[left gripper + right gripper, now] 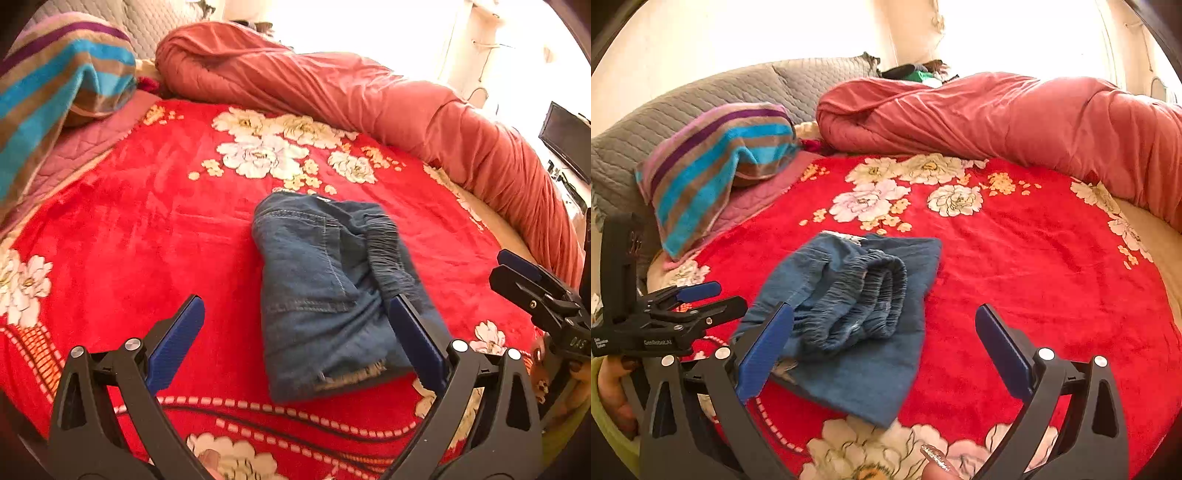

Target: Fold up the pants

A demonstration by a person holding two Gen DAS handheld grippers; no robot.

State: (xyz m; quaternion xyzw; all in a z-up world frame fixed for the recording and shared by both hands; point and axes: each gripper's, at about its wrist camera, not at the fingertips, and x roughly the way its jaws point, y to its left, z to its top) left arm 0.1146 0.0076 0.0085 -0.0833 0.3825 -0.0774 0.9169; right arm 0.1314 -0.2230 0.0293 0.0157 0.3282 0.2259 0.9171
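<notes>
The folded pants [332,295] are lying lengthwise ahead, between both tools; the left gripper [295,343] and right gripper [884,347] are gaping empty, the left seemingly nearer.

Count: 1 pair of folded pants [332,295], dead ahead of the left gripper [295,332]. 2 grippers total; right gripper [884,339] has the pants ahead-left. Beyond the pants: 1 red floral blanket [147,240], 1 rolled pink quilt [332,85], 1 striped towel [55,85]. 1 black monitor [567,142], far right.
</notes>
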